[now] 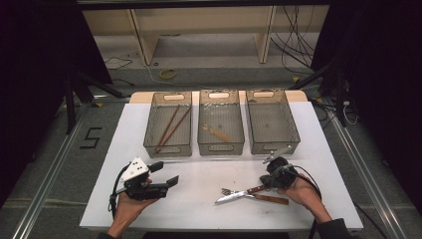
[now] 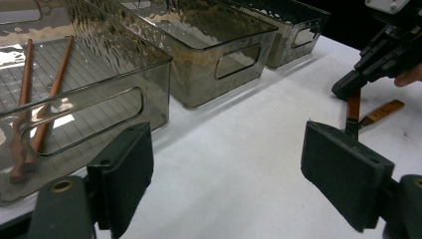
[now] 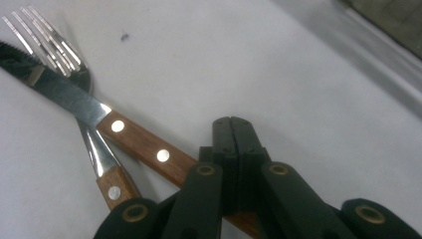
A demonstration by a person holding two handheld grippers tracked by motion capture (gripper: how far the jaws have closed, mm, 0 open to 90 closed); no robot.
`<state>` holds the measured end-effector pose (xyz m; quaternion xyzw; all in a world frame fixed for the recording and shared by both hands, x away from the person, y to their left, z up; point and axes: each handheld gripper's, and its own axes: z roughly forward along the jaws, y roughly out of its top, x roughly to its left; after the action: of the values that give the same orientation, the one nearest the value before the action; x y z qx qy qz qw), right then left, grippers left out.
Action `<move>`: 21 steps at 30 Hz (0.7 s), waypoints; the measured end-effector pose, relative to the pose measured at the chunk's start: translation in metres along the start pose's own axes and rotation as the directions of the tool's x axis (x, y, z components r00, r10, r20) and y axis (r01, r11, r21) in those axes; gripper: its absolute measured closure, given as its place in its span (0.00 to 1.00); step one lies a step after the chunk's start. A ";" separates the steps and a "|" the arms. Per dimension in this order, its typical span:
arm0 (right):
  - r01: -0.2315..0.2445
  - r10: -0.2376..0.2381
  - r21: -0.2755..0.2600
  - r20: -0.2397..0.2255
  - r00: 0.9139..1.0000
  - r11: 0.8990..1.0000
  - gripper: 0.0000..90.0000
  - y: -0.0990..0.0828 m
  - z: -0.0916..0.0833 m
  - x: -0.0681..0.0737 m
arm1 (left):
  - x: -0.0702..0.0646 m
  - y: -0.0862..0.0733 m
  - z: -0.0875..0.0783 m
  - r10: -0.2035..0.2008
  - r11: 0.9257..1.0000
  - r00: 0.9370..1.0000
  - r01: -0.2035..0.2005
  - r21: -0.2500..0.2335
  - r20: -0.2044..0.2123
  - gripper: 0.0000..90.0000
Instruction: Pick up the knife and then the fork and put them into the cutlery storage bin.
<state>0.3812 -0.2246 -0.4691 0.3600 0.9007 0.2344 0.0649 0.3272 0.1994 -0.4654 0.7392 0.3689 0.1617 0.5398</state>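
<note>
A steak knife [image 3: 144, 144] with a riveted wooden handle lies crossed over a wood-handled fork [image 3: 54, 42] on the white tabletop, at the front right in the high view, knife [image 1: 238, 195] and fork [image 1: 266, 198]. My right gripper [image 3: 231, 122] is shut, jaws pressed flat together, tips down just over the knife handle; nothing is visibly pinched between them. In the high view the right gripper [image 1: 263, 183] sits at the handle end of the knife. My left gripper [image 1: 166, 181] hovers at the front left, open and empty, its pads [image 2: 124, 169] wide apart and pointing toward the right gripper [image 2: 348, 89].
Three smoky clear bins stand in a row at the back. The left bin [image 1: 167, 149] holds brown chopsticks [image 1: 171, 127], the middle bin [image 1: 221, 148] a small wooden utensil [image 1: 219, 133], and the right bin [image 1: 273, 147] looks bare. The table's front edge lies close below my hands.
</note>
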 end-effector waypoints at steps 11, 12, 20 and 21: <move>0.009 -0.009 0.024 -0.011 1.000 1.000 1.00 -0.021 -0.012 0.018 | 0.000 0.000 0.000 0.000 1.000 1.000 0.000 -0.001 0.001 0.22; 0.009 -0.009 0.027 -0.014 1.000 1.000 1.00 -0.023 -0.013 0.019 | 0.000 0.000 0.000 0.001 1.000 1.000 -0.001 0.000 0.000 0.22; 0.107 -0.107 0.011 -0.016 0.994 0.994 0.85 -0.019 -0.022 0.023 | 0.000 0.000 0.000 0.000 1.000 1.000 0.000 -0.003 0.002 0.22; 0.129 -0.129 0.001 -0.023 0.991 0.992 0.81 -0.017 -0.024 0.023 | 0.000 0.000 0.000 0.000 1.000 1.000 0.000 -0.002 0.001 0.22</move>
<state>0.3471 -0.2287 -0.4550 0.2982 0.9231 0.2329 0.0692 0.3270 0.1995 -0.4651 0.7387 0.3684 0.1616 0.5408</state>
